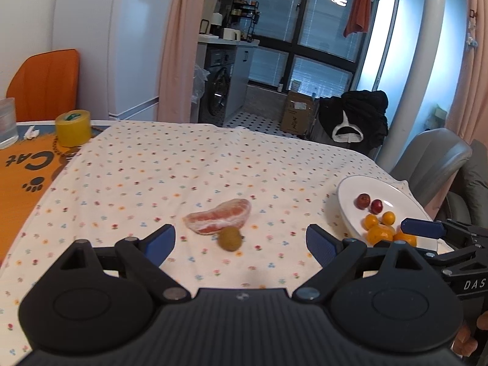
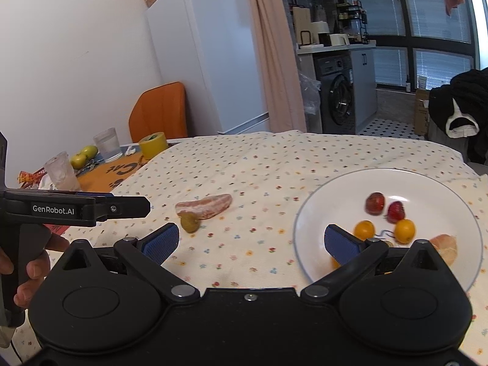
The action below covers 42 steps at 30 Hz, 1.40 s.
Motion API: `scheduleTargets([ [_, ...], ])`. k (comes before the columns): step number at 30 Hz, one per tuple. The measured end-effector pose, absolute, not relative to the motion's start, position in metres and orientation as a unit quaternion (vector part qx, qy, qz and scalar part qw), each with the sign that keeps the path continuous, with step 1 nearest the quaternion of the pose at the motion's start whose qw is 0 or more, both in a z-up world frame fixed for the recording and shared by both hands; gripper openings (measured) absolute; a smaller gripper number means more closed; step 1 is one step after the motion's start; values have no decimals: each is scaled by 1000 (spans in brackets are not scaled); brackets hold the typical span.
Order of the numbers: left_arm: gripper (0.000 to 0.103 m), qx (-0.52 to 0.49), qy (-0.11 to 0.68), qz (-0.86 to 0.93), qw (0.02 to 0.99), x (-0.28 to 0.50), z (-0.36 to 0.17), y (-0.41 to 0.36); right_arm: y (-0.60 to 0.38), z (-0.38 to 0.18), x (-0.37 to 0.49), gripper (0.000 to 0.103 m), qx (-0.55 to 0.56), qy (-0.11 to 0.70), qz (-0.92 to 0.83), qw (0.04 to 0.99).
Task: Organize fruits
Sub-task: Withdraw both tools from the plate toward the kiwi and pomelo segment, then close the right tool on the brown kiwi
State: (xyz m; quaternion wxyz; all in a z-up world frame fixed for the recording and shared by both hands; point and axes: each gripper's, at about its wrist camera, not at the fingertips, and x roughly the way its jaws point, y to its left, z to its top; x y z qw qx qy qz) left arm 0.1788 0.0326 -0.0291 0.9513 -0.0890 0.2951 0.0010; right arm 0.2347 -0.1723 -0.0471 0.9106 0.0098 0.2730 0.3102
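Note:
A peeled pink citrus segment (image 1: 218, 216) (image 2: 203, 207) lies on the flowered cloth, with a small brownish-green round fruit (image 1: 230, 238) (image 2: 190, 223) touching its near side. My left gripper (image 1: 240, 242) stands open just short of both, holding nothing. A white plate (image 1: 350, 210) (image 2: 427, 183) at the right carries two red fruits (image 2: 385, 206), small orange fruits (image 2: 405, 230) (image 1: 379, 228) and another peeled segment (image 2: 446, 245). Above the plate's left rim my right gripper (image 2: 251, 242) is open and empty; its blue fingertip (image 1: 422, 228) shows beside the plate.
A yellow tape roll (image 1: 73, 127) (image 2: 153, 145), clear glasses (image 2: 106, 144), green apples (image 2: 84, 155) and an orange cat mat (image 1: 21, 164) sit at the table's far left. An orange chair (image 2: 160, 113) and a grey chair (image 1: 433, 158) stand at the edges. A hand (image 2: 27, 274) grips the left tool.

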Motion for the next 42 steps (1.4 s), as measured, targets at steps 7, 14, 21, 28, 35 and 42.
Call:
scheduleTargets([
  [7,91,-95,295,14,951,173,-31,51,-156,-47,236,103,6,277,321,906],
  [14,92,-104,297,28,949,170,-33,65,-141,-48,239,103,0,284,331,900],
  [21,92,-114,311,37,943,173,-42,79,-121,-54,243,103,-13,295,343,892],
  [28,92,-122,317,40,940,177,-48,85,-110,-58,249,103,-17,304,350,886],
  [35,91,-129,326,45,936,183,-56,93,-92,-64,256,95,-30,314,362,877],
  [42,91,-136,333,49,932,190,-63,102,-70,-74,264,82,-45,330,373,866],
])
